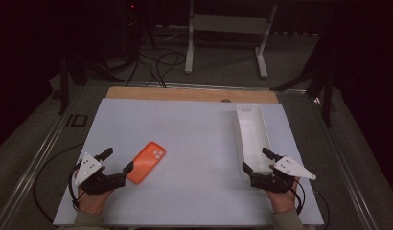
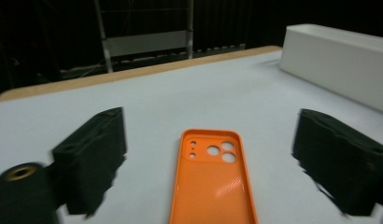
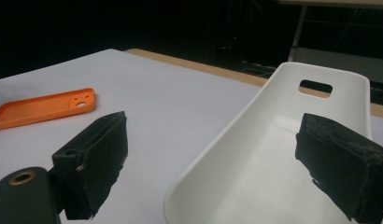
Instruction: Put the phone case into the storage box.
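An orange phone case lies flat on the white table sheet, camera holes toward the far side. My left gripper sits just to its left, open, its jaws pointing at the case's near end. In the left gripper view the case lies on the table between the spread jaws of that gripper, and neither pad touches it. My right gripper is open at the near end of a long white tray. In the right gripper view, open right gripper frames the tray's rim; the case lies far left.
The tray has a handle slot at its far end and looks empty. A wooden strip borders the table's far edge. Beyond it stand a white metal frame and floor cables.
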### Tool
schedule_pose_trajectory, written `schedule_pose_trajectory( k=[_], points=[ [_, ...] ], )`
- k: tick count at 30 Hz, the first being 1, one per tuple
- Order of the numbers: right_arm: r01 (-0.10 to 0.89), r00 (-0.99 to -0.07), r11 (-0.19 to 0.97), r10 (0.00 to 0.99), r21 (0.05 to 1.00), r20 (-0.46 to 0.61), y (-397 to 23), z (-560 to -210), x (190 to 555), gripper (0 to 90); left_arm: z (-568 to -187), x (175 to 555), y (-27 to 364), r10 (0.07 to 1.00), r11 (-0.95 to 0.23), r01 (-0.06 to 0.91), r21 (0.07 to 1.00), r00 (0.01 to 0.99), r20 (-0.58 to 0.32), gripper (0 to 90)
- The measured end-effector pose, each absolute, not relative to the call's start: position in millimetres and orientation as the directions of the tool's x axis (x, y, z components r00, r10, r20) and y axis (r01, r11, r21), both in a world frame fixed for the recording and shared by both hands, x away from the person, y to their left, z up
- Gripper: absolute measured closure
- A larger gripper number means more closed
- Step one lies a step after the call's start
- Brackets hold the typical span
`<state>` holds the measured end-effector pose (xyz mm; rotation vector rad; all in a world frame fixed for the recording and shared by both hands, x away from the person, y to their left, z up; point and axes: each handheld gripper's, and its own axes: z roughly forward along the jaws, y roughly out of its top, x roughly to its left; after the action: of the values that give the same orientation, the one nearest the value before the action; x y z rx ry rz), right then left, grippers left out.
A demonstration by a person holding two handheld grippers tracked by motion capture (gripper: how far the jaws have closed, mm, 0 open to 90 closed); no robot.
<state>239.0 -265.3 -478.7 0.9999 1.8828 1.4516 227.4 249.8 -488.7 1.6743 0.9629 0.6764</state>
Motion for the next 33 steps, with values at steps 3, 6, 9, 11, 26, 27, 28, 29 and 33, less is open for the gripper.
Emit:
schedule_pose_trajectory(
  k=[3, 6, 9, 11, 26, 27, 28, 29, 33],
  points=[
    [0.213, -0.577, 0.131, 0.816, 0.968, 0.017, -266, -481, 236, 9.3, -484, 221, 249, 0.843, -0.154, 0.262, 0.953, 0.538, -0.012, 0.5],
    [0.213, -0.576, 0.133, 0.817, 0.968, 0.015, -264, -486, 233, 9.3, -480, 217, 251, 0.849, -0.154, 0.256, 0.954, 0.529, -0.005, 0.2],
    [0.204, -0.591, 0.116, 0.806, 0.972, 0.028, -263, -488, 232, 9.3, -476, 215, 255, 0.852, -0.128, 0.246, 0.961, 0.524, -0.021, 0.2],
    [0.196, -0.600, 0.122, 0.800, 0.973, 0.021, -261, -488, 230, 9.3, -476, 215, 258, 0.853, -0.113, 0.244, 0.963, 0.521, -0.032, 0.2],
    [0.196, -0.597, 0.120, 0.802, 0.973, 0.022, -260, -492, 232, 9.5, -469, 219, 261, 0.843, -0.097, 0.289, 0.952, 0.532, -0.075, 0.2],
    [0.197, -0.594, 0.120, 0.804, 0.973, 0.021, -261, -492, 232, 9.5, -469, 219, 261, 0.842, -0.098, 0.294, 0.951, 0.534, -0.078, 0.2],
    [0.197, -0.594, 0.120, 0.804, 0.973, 0.021, -261, -492, 232, 9.5, -469, 220, 261, 0.841, -0.103, 0.299, 0.949, 0.536, -0.077, 0.2],
    [0.198, -0.593, 0.117, 0.805, 0.973, 0.024, -261, -492, 233, 9.5, -470, 221, 260, 0.845, -0.125, 0.306, 0.944, 0.532, -0.061, 0.2],
    [0.197, -0.589, 0.114, 0.808, 0.974, 0.025, -261, -492, 235, 9.5, -474, 227, 260, 0.837, -0.153, 0.352, 0.923, 0.543, -0.068, 0.2]
  ],
)
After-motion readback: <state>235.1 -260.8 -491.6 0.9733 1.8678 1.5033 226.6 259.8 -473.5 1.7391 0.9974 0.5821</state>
